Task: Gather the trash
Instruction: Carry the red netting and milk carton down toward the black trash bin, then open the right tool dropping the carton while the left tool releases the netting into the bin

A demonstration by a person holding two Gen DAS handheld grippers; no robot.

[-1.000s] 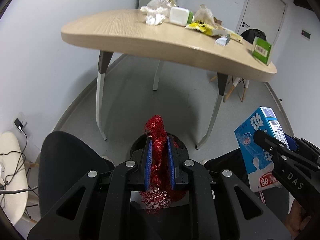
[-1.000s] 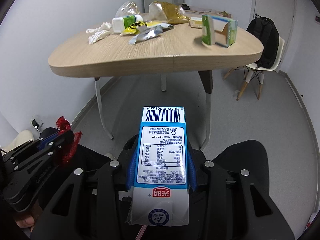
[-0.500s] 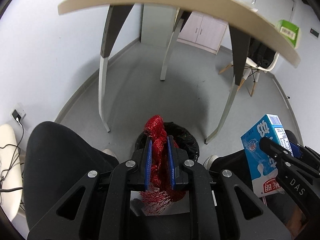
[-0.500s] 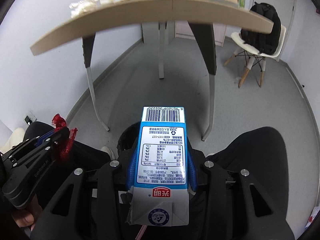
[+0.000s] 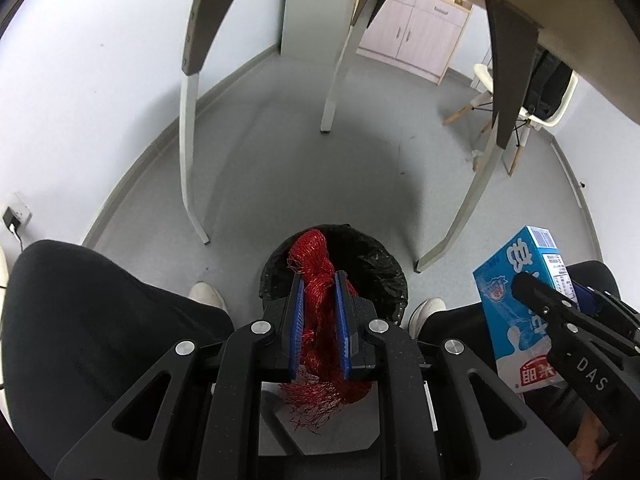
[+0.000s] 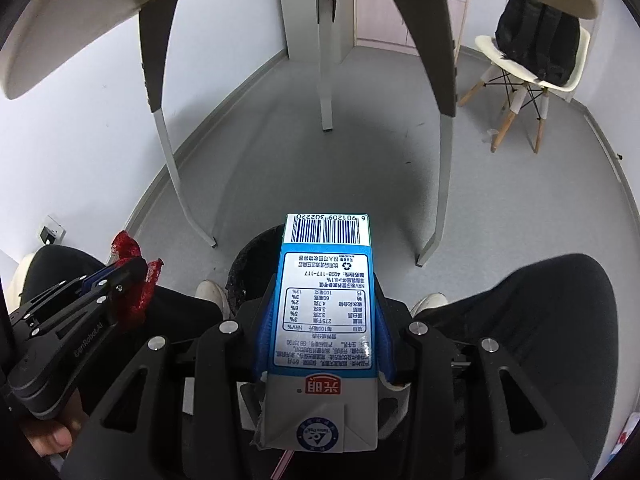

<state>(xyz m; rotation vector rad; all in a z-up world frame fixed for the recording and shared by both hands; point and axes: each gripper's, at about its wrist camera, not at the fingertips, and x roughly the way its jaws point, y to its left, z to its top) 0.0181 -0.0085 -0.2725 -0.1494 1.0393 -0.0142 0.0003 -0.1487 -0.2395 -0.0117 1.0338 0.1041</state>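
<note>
Seated person, black trousers, white shoes, works both grippers low beneath bench [image 5: 560, 32]. Left gripper [image 5: 318, 280], jaws clamped on red mesh net bag [image 5: 316, 300], poised directly over black-lined trash bin [image 5: 384, 276] on grey floor between feet. Right gripper [image 6: 326, 320], jaws clamped on sides of blue-and-white milk carton [image 6: 326, 304], barcode end forward, above bin's right side. White chair [image 6: 532, 68] carrying black backpack [image 6: 536, 36] stands well apart, far right.
</note>
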